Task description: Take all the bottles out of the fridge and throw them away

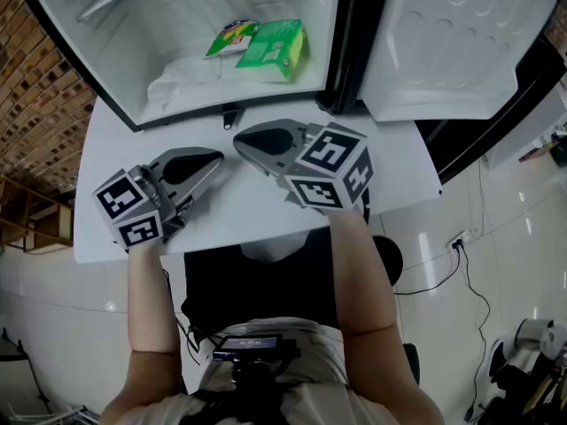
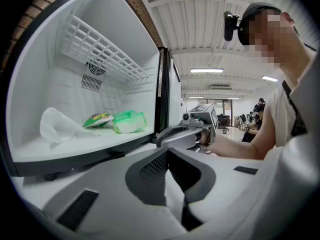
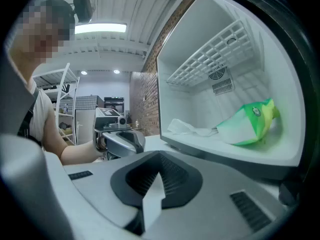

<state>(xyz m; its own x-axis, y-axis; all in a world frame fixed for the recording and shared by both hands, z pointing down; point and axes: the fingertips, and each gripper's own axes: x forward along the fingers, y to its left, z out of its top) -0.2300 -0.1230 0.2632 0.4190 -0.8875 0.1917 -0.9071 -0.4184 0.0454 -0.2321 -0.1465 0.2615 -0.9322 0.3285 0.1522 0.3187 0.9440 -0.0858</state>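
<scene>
The left gripper & right gripper sit on the white table, jaws closed tight w/ nothing in them, the right one nearer the open fridge just ahead, where no bottle shows, only green packs & a white bag.

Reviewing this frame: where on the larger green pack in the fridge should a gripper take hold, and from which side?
Probably across its thin faces at the near edge of the green pack, coming straight in through the open front of the fridge. It rests tilted near the opening with that side clear; a smaller packet sits just behind it.
</scene>
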